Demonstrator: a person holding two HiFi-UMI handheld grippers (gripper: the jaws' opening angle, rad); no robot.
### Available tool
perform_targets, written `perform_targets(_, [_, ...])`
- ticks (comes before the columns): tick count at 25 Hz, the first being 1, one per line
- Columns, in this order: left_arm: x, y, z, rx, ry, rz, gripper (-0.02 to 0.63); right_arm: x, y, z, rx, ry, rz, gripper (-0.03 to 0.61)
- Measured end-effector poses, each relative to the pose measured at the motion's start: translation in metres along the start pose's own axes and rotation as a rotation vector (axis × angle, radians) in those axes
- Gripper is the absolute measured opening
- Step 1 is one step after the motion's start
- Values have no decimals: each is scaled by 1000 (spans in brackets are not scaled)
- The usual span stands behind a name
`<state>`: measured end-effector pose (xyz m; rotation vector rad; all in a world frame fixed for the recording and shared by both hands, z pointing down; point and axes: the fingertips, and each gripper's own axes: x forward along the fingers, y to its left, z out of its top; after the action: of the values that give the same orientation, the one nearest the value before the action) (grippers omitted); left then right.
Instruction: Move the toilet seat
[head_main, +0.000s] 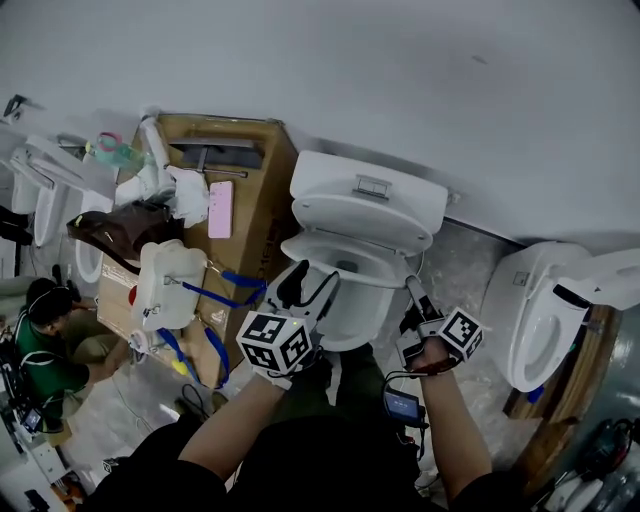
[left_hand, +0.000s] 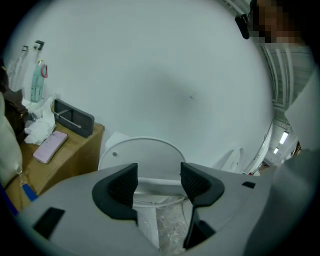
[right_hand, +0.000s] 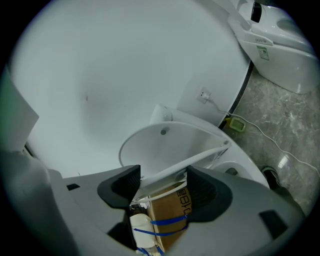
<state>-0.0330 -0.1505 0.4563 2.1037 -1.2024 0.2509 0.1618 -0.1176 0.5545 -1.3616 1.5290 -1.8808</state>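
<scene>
The fingers of the right gripper (right_hand: 164, 187) stand apart, and the thin edge of the toilet seat (right_hand: 167, 145) passes between their tips, not clamped. The left gripper (left_hand: 159, 182) also has its fingers apart and holds nothing, near the bowl (head_main: 345, 310). The seat stands half raised over the bowl, in front of the tank (head_main: 370, 195). It looks like stiff, smooth, light plastic, hinged at the far side. I would take it by the near rim, firmly, because it may slip.
</scene>
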Motion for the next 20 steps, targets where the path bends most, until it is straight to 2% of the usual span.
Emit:
perform_targets(4, [7,-2,-2,-38,11,-18,276,4,4,8,11,-2,25,282])
perform_targets(14, [34,1,17,-28,-16,3,276,14,14,26,31,-5,53,282])
perform_targets(20, [46,3,28,-35,-34,15,276,18,22,33,-3,4,68,282])
